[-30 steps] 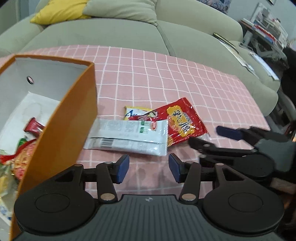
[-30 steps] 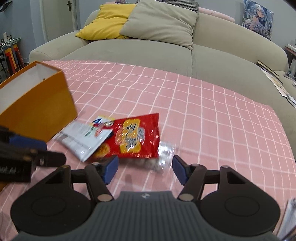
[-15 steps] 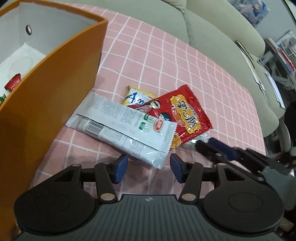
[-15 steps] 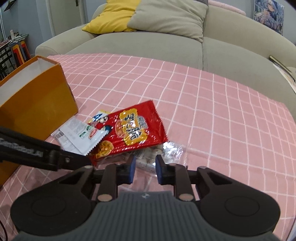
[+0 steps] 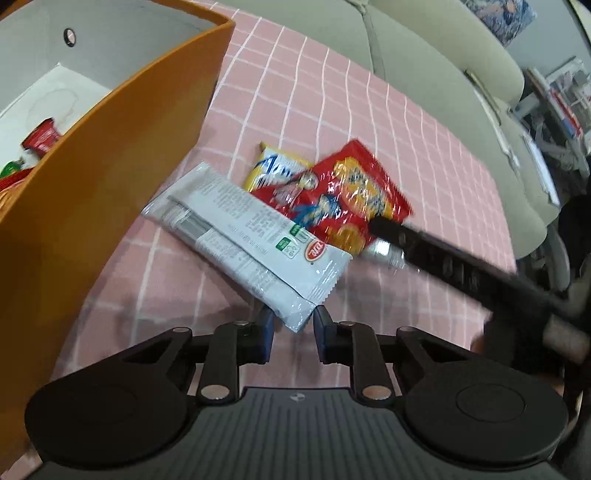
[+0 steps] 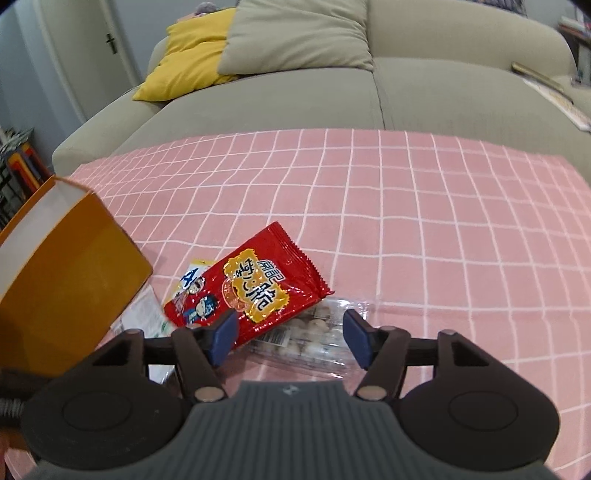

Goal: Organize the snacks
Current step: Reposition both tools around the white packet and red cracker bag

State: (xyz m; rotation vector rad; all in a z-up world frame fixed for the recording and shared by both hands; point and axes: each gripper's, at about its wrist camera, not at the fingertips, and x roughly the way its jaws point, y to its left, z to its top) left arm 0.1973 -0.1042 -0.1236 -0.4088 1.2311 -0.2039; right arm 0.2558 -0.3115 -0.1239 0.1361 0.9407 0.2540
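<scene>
A long white snack packet (image 5: pixel 247 240) lies on the pink checked cloth, its near corner between the fingers of my open left gripper (image 5: pixel 293 328). A red snack bag (image 5: pixel 347 199) overlaps a yellow packet (image 5: pixel 273 166) beside it. In the right wrist view the red bag (image 6: pixel 251 284) lies over a clear packet of round sweets (image 6: pixel 314 339), and my right gripper (image 6: pixel 290 336) is open with its fingers on either side of that clear packet. The right gripper also reaches in from the right in the left wrist view (image 5: pixel 388 229). The orange box (image 5: pixel 92 177) stands to the left, with several snacks inside.
A grey-green sofa (image 6: pixel 332 92) with a yellow cushion (image 6: pixel 192 55) and a beige cushion (image 6: pixel 295 33) runs behind the table. The pink checked tablecloth (image 6: pixel 443 221) stretches to the right. Shelves with clutter (image 5: pixel 554 92) stand at the far right.
My left gripper has moved forward and down onto the white packet's corner. My right gripper narrowed half a second ago, then opened wide and moved over the clear packet.
</scene>
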